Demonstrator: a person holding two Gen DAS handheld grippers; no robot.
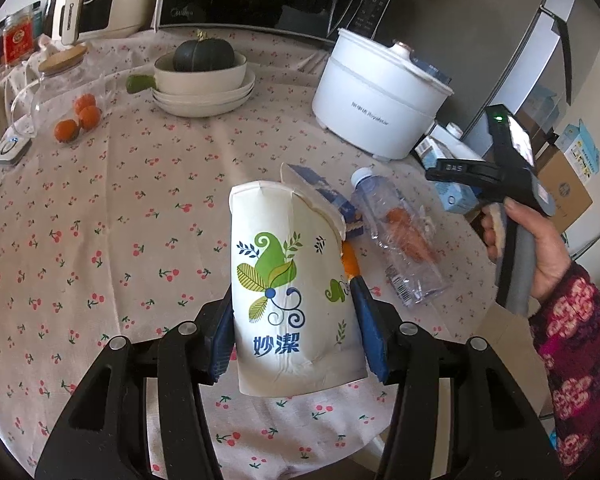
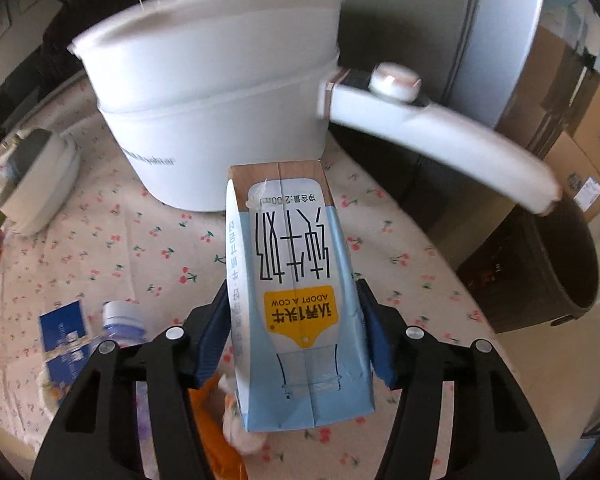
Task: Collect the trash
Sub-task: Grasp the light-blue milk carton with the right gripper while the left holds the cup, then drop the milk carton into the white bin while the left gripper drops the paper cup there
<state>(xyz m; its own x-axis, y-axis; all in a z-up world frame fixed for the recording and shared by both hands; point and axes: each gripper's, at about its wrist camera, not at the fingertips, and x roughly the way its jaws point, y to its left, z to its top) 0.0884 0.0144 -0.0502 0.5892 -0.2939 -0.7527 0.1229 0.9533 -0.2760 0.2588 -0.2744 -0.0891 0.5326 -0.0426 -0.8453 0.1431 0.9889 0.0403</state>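
Cherry-print tablecloth [image 1: 100, 208] was crowded: white electric pot [image 2: 220, 100] directly behind milk carton [image 2: 300, 300], crushed bottle [image 1: 400, 240] and blue box [image 2: 62, 328] nearby. Right gripper [image 2: 296, 336] clenched the carton, long axis pointing away toward the pot. Left gripper [image 1: 296, 320] gripped paper cup [image 1: 292, 280], rim up and away.

Both views are daylit and fairly bright, with a soft pale streak of light across the tablecloth [image 1: 100, 200] in the left wrist view. The white pot [image 2: 220, 92] at the top of the right wrist view is smeared by motion blur. Fisheye bending curves everything near the dark, vignetted corners.
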